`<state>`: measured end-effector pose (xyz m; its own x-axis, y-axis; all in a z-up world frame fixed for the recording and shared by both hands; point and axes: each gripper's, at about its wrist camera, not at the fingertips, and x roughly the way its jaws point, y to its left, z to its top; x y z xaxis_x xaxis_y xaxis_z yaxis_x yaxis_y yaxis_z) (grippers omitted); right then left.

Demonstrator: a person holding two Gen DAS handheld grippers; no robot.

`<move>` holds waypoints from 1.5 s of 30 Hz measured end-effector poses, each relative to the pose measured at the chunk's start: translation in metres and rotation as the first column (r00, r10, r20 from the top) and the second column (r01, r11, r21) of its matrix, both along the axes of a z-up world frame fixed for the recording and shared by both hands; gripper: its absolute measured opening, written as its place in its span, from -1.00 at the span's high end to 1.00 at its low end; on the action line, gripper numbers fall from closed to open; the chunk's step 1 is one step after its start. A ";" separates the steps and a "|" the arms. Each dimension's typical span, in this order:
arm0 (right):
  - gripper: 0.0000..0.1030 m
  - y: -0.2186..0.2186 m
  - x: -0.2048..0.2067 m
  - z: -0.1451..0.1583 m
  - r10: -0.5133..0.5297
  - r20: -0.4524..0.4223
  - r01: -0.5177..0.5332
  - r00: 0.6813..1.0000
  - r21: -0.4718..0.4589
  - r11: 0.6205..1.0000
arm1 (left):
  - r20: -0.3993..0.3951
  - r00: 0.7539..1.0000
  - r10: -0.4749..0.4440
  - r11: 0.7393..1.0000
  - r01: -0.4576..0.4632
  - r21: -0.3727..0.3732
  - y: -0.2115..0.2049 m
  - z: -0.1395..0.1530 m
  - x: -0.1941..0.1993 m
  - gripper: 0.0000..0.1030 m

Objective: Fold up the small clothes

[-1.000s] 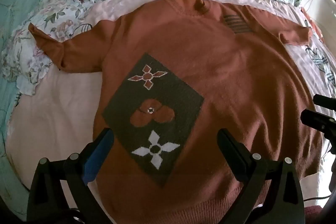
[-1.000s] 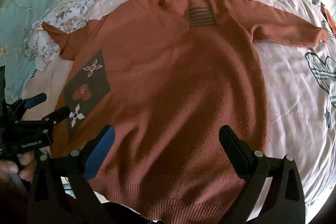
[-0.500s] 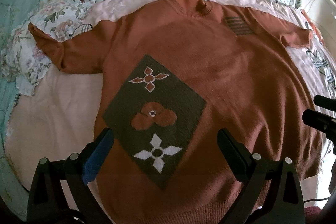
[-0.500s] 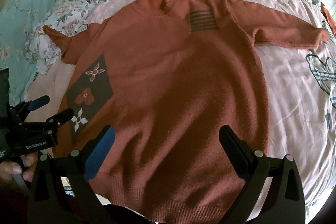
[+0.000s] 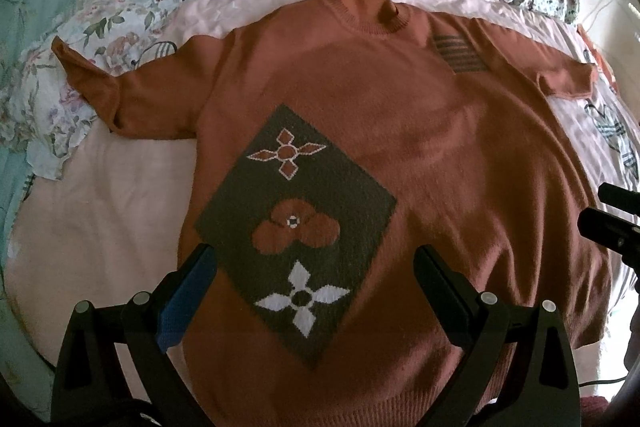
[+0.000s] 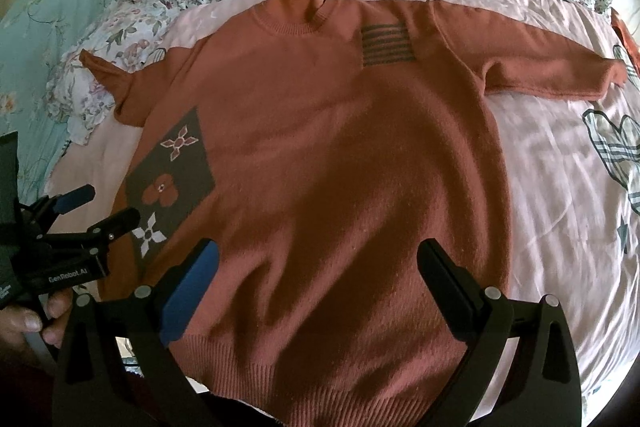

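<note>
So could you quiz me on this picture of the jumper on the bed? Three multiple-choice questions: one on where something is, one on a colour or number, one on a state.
1. Where does the striped patch sit on the sweater?
A. beside the neckline
B. on the bottom hem
C. on a cuff

2. How many flower motifs are in the dark diamond panel?
A. one
B. three
C. five

3. What are the left hand-held gripper and right hand-held gripper doing?
A. both clamped on the hem
B. one gripping a sleeve
C. both open, holding nothing

Answers:
1. A, the stripes lie just beside the collar.
2. B, three flowers run down the panel.
3. C, each pair of fingers stands wide apart over the flat sweater.
</note>
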<state>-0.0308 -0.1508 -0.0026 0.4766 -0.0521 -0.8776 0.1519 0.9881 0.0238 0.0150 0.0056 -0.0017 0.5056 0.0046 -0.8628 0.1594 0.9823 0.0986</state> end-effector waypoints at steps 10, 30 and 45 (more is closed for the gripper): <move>-0.92 -0.007 0.006 0.003 0.002 0.059 -0.007 0.998 0.085 0.996 | 0.009 1.000 -0.009 1.000 0.010 -0.030 -0.003 0.000 0.007 -0.92; -0.92 -0.083 0.018 0.002 -0.164 0.005 0.161 0.986 0.148 0.976 | -0.017 1.000 0.002 0.998 -0.003 -0.062 -0.018 -0.004 0.045 -0.92; -0.54 -0.323 0.006 0.040 -0.595 0.124 0.557 0.794 0.242 0.794 | -0.030 0.998 0.051 0.997 -0.052 -0.060 -0.054 -0.010 0.113 -0.92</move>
